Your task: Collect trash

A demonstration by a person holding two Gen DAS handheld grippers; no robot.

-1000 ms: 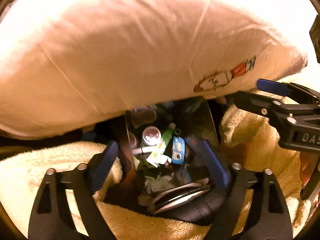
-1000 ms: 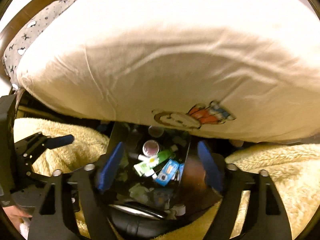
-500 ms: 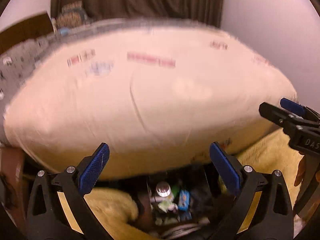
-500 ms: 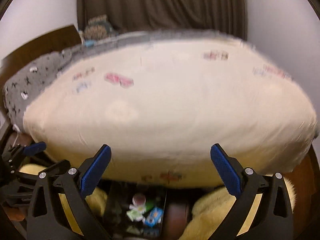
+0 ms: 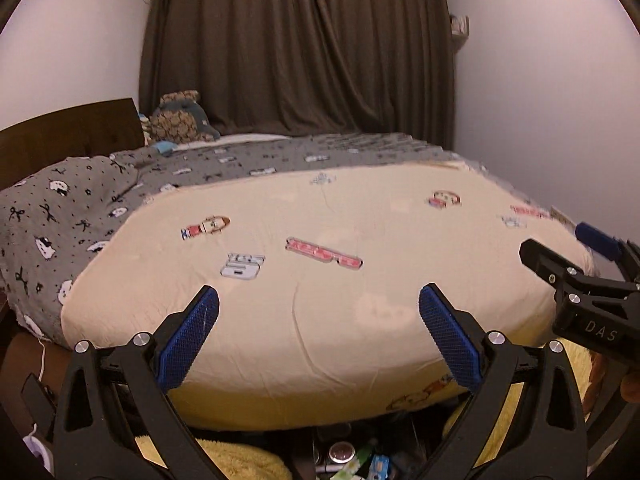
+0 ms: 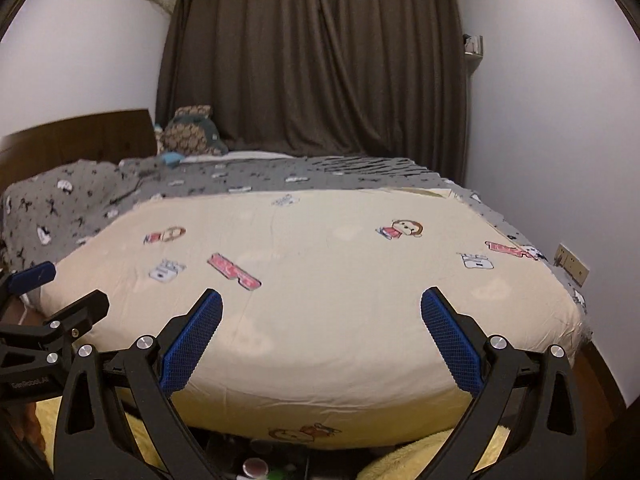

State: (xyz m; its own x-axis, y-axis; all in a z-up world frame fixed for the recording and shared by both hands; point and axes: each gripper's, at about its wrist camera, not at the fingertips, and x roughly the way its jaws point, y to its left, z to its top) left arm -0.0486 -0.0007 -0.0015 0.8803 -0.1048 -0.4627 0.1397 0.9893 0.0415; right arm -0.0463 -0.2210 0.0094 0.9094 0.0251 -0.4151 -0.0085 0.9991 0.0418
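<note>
My left gripper (image 5: pixel 320 332) is open and empty, held level above the foot of the bed. My right gripper (image 6: pixel 320 332) is open and empty beside it; it also shows at the right edge of the left wrist view (image 5: pixel 584 276). A dark trash bin (image 5: pixel 352 460) with cans, wrappers and a small blue packet sits on the floor at the bottom edge of the view, mostly hidden below the mattress edge. It shows in the right wrist view too (image 6: pixel 256 466).
A bed with a cream cartoon-print sheet (image 5: pixel 320 280) fills the middle. A grey patterned duvet (image 5: pixel 80 208) and a dark pillow (image 5: pixel 180 120) lie at the far end. Yellow fluffy rugs (image 5: pixel 240 460) flank the bin. Dark curtains (image 5: pixel 300 48) hang behind.
Both grippers have tilted up from looking down into the bin to looking level across the bed. The bin has slid to the bottom edge of both views.
</note>
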